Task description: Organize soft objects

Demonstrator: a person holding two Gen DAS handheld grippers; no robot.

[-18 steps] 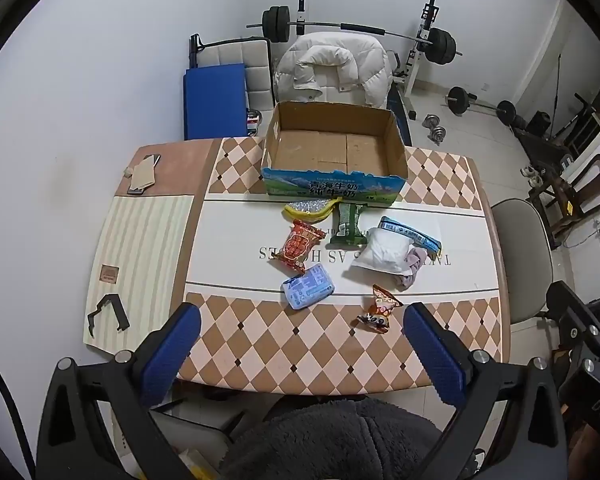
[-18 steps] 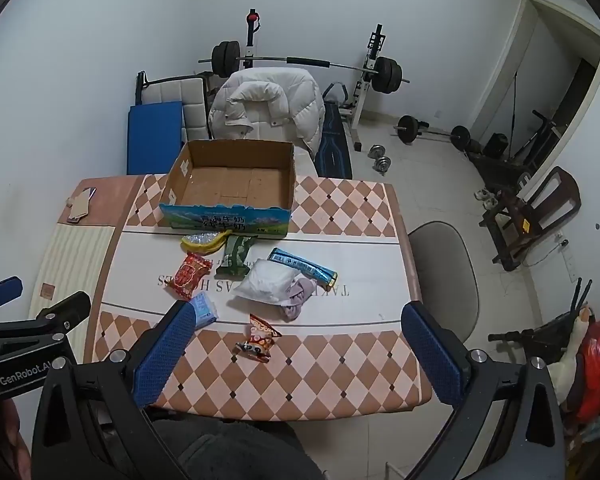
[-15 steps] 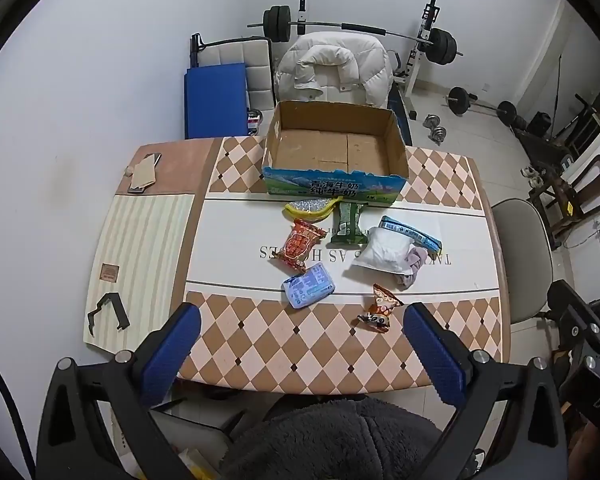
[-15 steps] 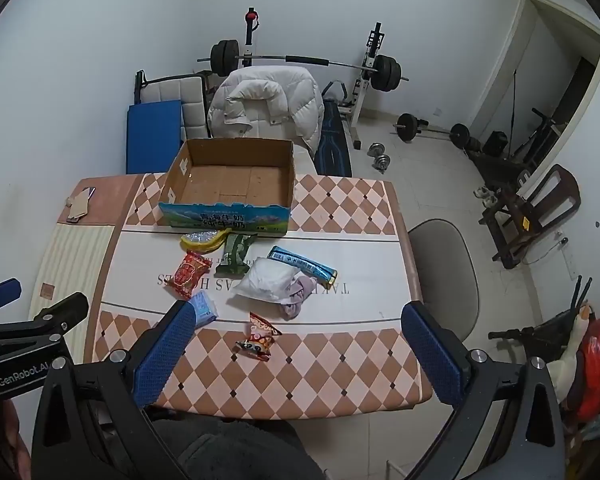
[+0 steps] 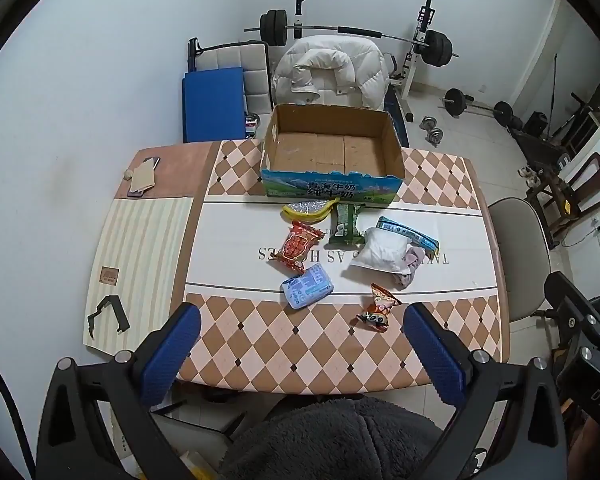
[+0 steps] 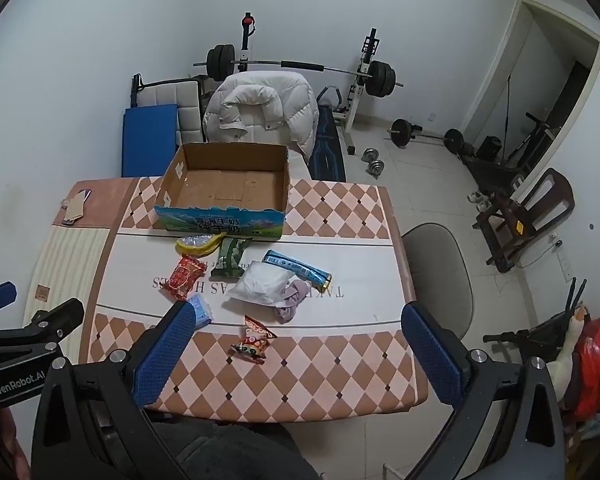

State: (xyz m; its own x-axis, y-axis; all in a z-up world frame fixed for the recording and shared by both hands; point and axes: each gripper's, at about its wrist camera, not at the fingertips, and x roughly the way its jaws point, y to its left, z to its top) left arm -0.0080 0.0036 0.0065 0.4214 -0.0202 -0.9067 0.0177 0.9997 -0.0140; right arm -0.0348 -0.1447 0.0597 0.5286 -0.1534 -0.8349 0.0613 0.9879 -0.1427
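Cardboard box (image 5: 332,152) empty | packets (seven-odd) lie just before it | your left gripper (image 5: 300,350) and right gripper (image 6: 298,350) gape wide, holding nothing

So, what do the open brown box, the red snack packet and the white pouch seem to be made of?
Open brown box: corrugated cardboard by its look, matt brown inside, with a glossy blue printed front.
Red snack packet: probably thin plastic film, shiny, with crimped ends.
White pouch: apparently soft clear plastic over white contents; it looks puffy and wrinkled.
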